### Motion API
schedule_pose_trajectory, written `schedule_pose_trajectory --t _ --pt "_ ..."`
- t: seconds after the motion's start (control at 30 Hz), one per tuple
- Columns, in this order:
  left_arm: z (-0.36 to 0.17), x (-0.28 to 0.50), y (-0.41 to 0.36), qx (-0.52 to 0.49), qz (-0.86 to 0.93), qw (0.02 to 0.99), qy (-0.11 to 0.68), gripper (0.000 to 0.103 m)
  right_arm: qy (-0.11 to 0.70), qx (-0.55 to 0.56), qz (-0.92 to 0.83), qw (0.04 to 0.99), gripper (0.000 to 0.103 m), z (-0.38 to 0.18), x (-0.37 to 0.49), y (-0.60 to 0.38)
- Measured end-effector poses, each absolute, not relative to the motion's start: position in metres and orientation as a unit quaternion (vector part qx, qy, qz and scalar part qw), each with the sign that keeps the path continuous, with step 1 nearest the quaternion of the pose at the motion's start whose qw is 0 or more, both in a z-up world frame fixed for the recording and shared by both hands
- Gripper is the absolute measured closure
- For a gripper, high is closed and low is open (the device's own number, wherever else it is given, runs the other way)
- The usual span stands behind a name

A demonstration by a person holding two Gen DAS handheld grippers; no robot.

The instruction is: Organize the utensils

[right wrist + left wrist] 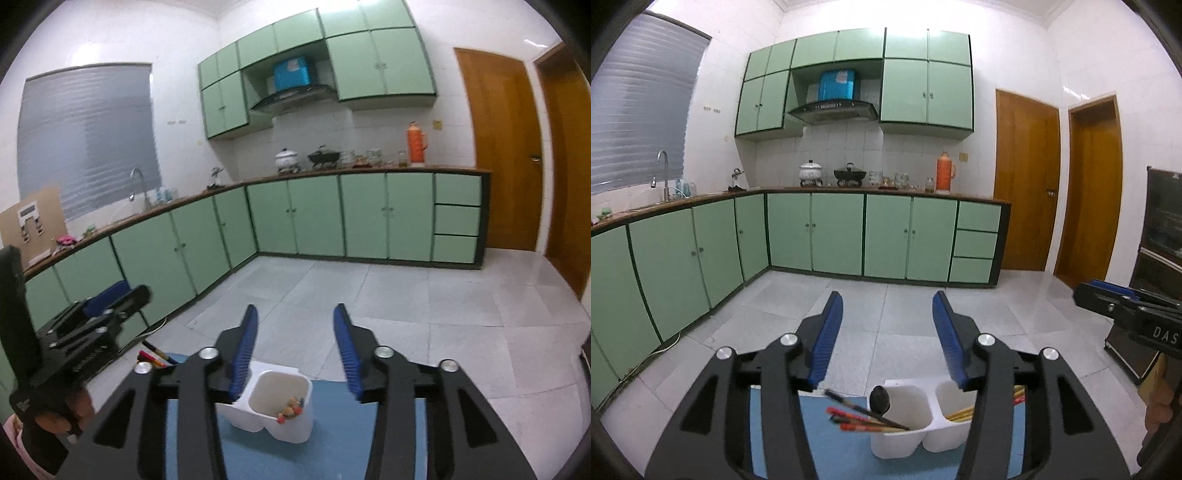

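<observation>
Left wrist view: the left gripper (pixel 888 306) hangs above a white two-cup holder (pixel 916 439) that stands on a blue mat (pixel 827 443). Its jaws stand about half apart with nothing between them. In the holder's left cup lie red chopsticks (pixel 860 421), a black chopstick and a dark spoon (pixel 879 398). Their long axes lean low, handles up and out over the cup's left rim, tips sunk toward the cup's right wall. The right cup holds pale yellow chopsticks (pixel 960 413), half hidden behind the right blue pad. The right gripper (pixel 1115 295) shows side-on, well right of the holder.

Right wrist view: the right gripper (pixel 295 336) looks down on the same holder (pixel 273 417) from its other side, jaws likewise half apart and bare. In the nearer cup only a cluster of rounded handle ends (pixel 291 406) shows against its right wall, so these stand nearly upright. Red and black chopstick ends (pixel 155 358) poke out far left of the holder, below the left gripper (pixel 110 299).

Judged from this, the step is the approach to the holder, before any pick. The next move calls for lowering one pair of jaws across a single shaft, square to its long axis, clear of the cup rim.
</observation>
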State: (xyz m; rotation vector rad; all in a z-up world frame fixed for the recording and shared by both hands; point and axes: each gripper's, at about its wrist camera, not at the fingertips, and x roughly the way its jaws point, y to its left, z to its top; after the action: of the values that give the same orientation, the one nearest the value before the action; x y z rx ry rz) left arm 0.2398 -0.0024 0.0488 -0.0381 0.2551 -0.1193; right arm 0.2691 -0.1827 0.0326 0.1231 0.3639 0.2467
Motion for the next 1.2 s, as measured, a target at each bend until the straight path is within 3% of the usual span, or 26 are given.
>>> schedule_pose_trajectory --t 0.13,0.3,0.4,0.5,1.2 --pt "0.054 0.209 0.003 -0.022 -0.053 0.991 0.120 0.044 0.171 0.060 0.102 0.978 0.050 0.031 0.233 -0.193" --pt "0.052 0.171 0.002 -0.024 -0.052 0.990 0.128 0.031 0.171 0.077 0.084 0.979 0.029 0.025 0.191 -0.202" --pt "0.048 0.148 -0.002 -0.019 -0.053 0.989 0.134 0.016 0.174 0.077 0.078 0.979 0.015 0.020 0.166 -0.202" --pt "0.044 0.127 -0.005 -0.013 -0.056 0.989 0.137 0.013 0.177 0.075 0.079 0.978 0.007 0.016 0.145 -0.199" --pt "0.050 0.035 -0.017 0.016 -0.071 0.987 0.142 0.008 0.177 0.048 0.111 0.977 0.006 0.020 0.060 -0.172"
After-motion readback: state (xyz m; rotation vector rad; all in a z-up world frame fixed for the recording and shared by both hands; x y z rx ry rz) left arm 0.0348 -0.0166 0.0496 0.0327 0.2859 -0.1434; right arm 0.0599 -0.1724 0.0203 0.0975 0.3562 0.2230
